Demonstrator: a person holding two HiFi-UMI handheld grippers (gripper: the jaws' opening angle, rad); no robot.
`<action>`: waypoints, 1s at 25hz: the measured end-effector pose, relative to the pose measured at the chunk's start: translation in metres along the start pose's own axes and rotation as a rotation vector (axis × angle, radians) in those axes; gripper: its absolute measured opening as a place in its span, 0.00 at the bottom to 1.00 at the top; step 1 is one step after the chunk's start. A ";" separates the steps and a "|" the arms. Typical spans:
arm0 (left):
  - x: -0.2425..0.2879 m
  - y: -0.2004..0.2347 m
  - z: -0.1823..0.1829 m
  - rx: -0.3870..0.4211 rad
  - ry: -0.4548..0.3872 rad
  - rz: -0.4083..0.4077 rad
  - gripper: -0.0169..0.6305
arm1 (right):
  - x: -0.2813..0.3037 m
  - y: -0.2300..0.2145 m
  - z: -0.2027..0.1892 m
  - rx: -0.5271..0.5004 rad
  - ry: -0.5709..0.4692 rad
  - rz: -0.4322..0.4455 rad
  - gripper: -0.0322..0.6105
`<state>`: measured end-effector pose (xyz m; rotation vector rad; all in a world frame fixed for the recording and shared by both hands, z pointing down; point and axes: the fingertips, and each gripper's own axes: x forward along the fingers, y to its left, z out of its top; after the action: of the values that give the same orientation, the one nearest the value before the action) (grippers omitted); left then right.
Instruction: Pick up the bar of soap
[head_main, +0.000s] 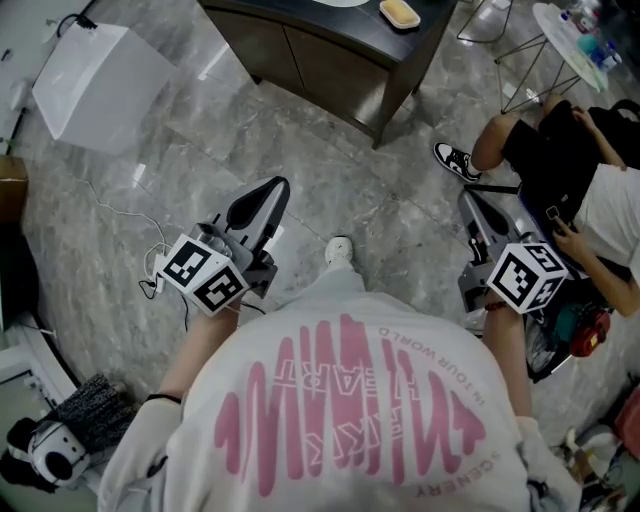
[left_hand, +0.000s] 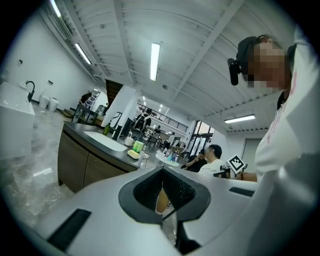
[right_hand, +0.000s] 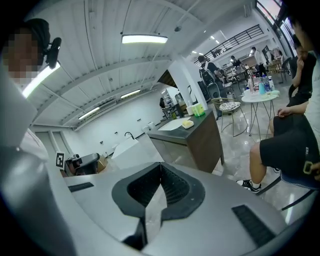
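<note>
The yellow bar of soap (head_main: 400, 13) lies on a dark counter (head_main: 330, 55) at the far top of the head view, well ahead of both grippers. It shows small on the counter's near end as the soap (left_hand: 133, 154) in the left gripper view, and as the soap (right_hand: 187, 123) in the right gripper view. My left gripper (head_main: 274, 187) hangs at waist height over the marble floor, jaws shut with nothing between them (left_hand: 162, 172). My right gripper (head_main: 467, 202) is held the same way at the right, shut and empty (right_hand: 160, 167).
A white box (head_main: 95, 75) stands on the floor at the upper left, with cables (head_main: 130, 215) trailing near it. A seated person (head_main: 560, 170) is close by my right gripper. A round white table (head_main: 570, 40) with bottles stands beyond. The counter holds a sink (left_hand: 102, 140).
</note>
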<state>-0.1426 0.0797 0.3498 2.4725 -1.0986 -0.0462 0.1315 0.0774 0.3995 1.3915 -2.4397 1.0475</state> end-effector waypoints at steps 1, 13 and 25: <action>0.005 0.004 0.002 0.001 0.002 -0.006 0.04 | 0.005 -0.001 0.003 0.001 0.002 -0.005 0.07; 0.042 0.076 0.024 -0.016 0.042 -0.035 0.04 | 0.077 0.001 0.034 0.017 0.007 -0.016 0.07; 0.090 0.104 0.036 0.090 0.106 -0.080 0.04 | 0.115 -0.014 0.061 0.012 0.008 -0.040 0.07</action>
<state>-0.1605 -0.0596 0.3712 2.5655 -0.9777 0.1117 0.0908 -0.0463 0.4114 1.4309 -2.3930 1.0580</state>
